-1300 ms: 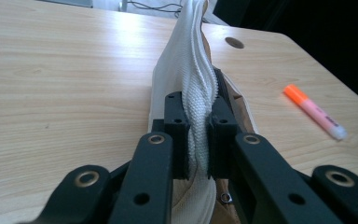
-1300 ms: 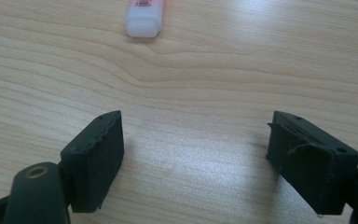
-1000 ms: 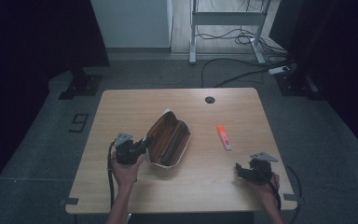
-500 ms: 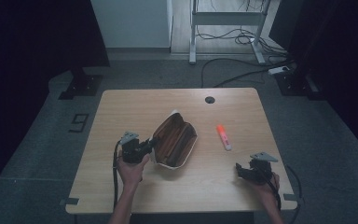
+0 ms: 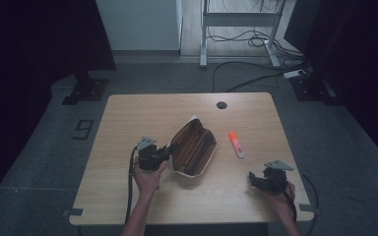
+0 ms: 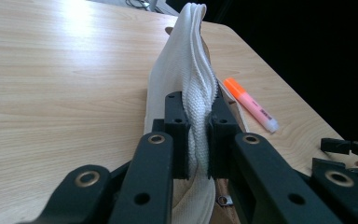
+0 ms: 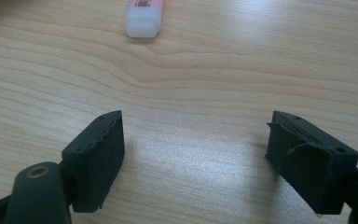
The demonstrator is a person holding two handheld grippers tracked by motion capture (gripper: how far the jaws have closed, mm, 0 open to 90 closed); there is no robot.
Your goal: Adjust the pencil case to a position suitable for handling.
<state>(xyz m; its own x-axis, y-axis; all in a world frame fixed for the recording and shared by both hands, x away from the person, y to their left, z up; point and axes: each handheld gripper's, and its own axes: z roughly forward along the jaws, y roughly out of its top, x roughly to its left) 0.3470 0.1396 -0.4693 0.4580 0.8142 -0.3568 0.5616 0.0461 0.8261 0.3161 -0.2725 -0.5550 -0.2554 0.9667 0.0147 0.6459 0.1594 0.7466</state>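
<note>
Your left gripper (image 6: pixel 198 135) clamps the pouch (image 5: pixel 193 147) rim; right gripper (image 7: pixel 193 158) gapes beyond the highlighter (image 5: pixel 236 144); fabric may slip.

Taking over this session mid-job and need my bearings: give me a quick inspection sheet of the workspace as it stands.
Surface: wooden table, round cable hole near the far edge.
Job's things: pencil case, white outside, brown inside, lying open mid-table; orange-capped highlighter lying apart to its right.
Clutter: nothing seen.
Grippers: left tool shut on the pencil case's white fabric edge; right tool open, holding nothing, low over bare wood near the right front corner, the highlighter's end just ahead of it.
Cables: one trailing from each tool; more on the floor beyond the table.
Surroundings: grey floor, metal frame behind, dark curtains at the sides.
</note>
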